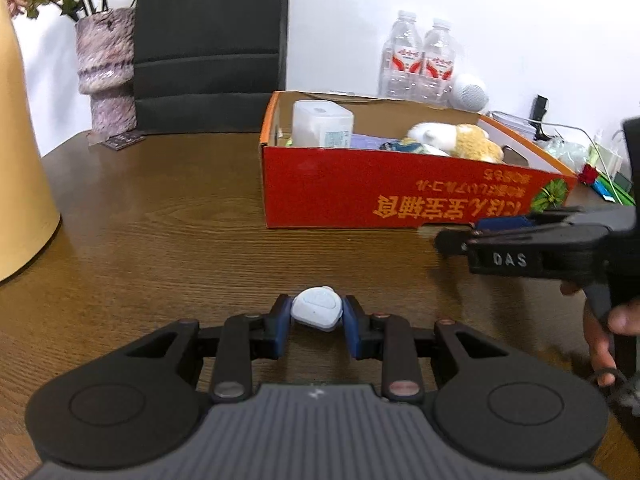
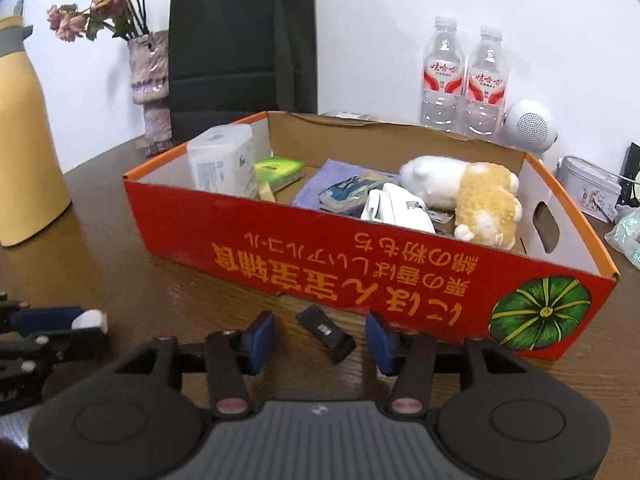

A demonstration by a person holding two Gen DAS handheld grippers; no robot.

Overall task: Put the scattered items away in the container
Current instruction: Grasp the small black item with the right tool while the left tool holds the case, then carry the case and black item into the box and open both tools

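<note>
My left gripper [image 1: 316, 312] is shut on a small white rounded device [image 1: 317, 313], held just above the wooden table. The red cardboard box [image 1: 400, 192] stands beyond it to the right, holding a plush toy [image 1: 460, 138], a white canister [image 1: 322, 124] and other items. In the right wrist view, my right gripper [image 2: 320, 332] stands open near the box's front wall [image 2: 360, 276]. A small black rectangular object [image 2: 326, 332] lies on the table between its blue pads, which do not touch it. The left gripper [image 2: 86, 322] with the white device shows at the left edge.
A yellow jug [image 2: 28, 136] and a vase of dried flowers [image 2: 150, 68] stand at the left. A dark chair back [image 2: 240, 40] is behind the box. Two water bottles [image 2: 464, 76], a white round speaker [image 2: 528, 126] and a tin [image 2: 588, 188] sit at the back right. A hand [image 1: 608, 332] grips the right tool.
</note>
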